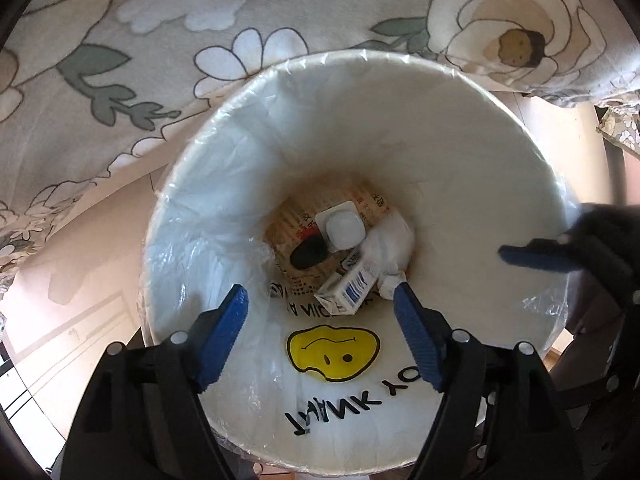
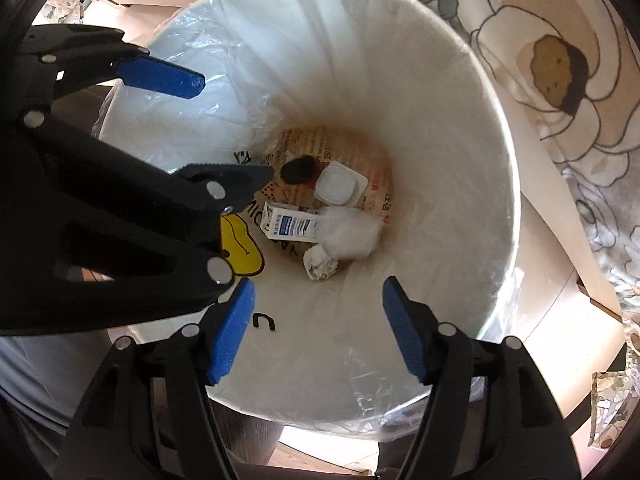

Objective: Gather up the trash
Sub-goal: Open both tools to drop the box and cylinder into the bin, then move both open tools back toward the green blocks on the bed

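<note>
A white bin (image 1: pixel 400 56) lined with a clear bag bearing a yellow smiley (image 1: pixel 332 354) stands below both grippers. At its bottom, on printed paper, lie a small white box with a blue label (image 1: pixel 352 288), a white plastic cup (image 1: pixel 344 230), crumpled tissue (image 1: pixel 394 248) and a black lump (image 1: pixel 308 254). My left gripper (image 1: pixel 320 296) hangs open over the bin's mouth, with nothing between its blue pads. My right gripper (image 2: pixel 318 288) is open and empty too, above the same box (image 2: pixel 288 226), cup (image 2: pixel 338 188) and tissue (image 2: pixel 352 236). The left gripper (image 2: pixel 236 126) reaches in from the left.
A floral cloth (image 1: pixel 120 60) hangs right behind the bin and drapes along its far side (image 2: pixel 560 60). Pale wooden floor (image 1: pixel 80 260) shows beside the bin. The two grippers hang close together over the bin's opening.
</note>
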A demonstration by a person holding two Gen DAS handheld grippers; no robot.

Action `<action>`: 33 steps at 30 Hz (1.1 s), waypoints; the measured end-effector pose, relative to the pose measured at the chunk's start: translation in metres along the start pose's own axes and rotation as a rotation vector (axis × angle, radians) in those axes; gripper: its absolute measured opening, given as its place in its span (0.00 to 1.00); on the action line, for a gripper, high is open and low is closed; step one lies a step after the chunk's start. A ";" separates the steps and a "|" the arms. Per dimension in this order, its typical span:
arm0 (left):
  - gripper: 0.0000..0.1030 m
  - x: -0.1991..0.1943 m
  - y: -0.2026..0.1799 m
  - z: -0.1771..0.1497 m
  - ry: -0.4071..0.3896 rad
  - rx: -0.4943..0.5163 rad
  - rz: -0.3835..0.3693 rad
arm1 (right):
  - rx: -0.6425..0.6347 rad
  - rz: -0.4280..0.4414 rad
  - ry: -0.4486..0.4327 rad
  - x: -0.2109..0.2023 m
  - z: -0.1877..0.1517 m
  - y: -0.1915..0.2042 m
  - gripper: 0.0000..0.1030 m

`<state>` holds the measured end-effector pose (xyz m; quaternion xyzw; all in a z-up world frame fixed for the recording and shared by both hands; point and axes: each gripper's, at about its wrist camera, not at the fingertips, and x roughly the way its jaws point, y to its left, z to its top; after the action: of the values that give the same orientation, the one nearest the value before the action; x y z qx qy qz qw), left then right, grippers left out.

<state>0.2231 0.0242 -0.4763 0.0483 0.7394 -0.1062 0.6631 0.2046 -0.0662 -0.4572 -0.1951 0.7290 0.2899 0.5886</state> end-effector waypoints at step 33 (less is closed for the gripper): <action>0.83 -0.155 -0.034 -0.066 -0.262 0.019 0.053 | -0.046 -0.154 -0.186 -0.141 -0.078 0.025 0.65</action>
<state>0.1699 0.0165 -0.3127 0.0598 0.6438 -0.1009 0.7561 0.1635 -0.1062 -0.3049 -0.2364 0.6472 0.2774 0.6696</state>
